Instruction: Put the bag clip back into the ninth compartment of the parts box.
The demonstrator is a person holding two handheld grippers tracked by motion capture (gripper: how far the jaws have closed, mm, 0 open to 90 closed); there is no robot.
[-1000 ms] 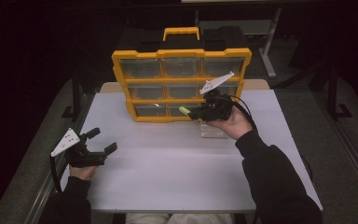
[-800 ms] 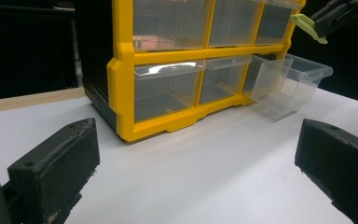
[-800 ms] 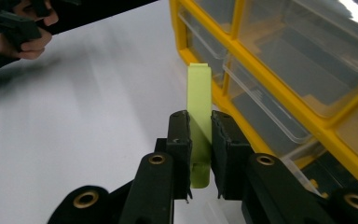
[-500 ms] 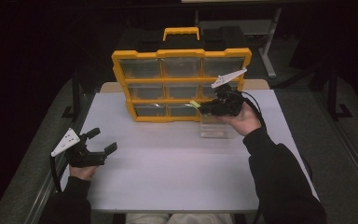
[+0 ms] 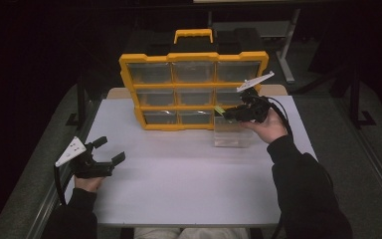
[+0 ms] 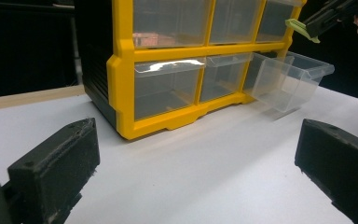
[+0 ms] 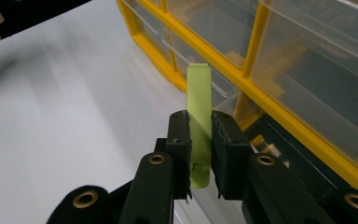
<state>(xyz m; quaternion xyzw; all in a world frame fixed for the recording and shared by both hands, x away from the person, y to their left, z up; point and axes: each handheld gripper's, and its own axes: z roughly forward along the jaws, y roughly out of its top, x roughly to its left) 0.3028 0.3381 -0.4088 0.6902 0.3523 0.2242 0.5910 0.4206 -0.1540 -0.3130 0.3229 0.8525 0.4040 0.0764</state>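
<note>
Green strip (image 7: 199, 123) clamped between the right gripper (image 5: 235, 112) jaws, carried over the clear drawer (image 5: 233, 133) pulled out of the yellow organizer (image 5: 194, 90), at its bottom right. Step looks like dropping the strip into that drawer. Next: lower over the drawer mouth, then let go. Strip's long axis runs along the jaws, free end pointing toward the organizer front. Left gripper (image 5: 108, 158) jaws wide, holding nothing, resting on white table (image 5: 189, 189).
</note>
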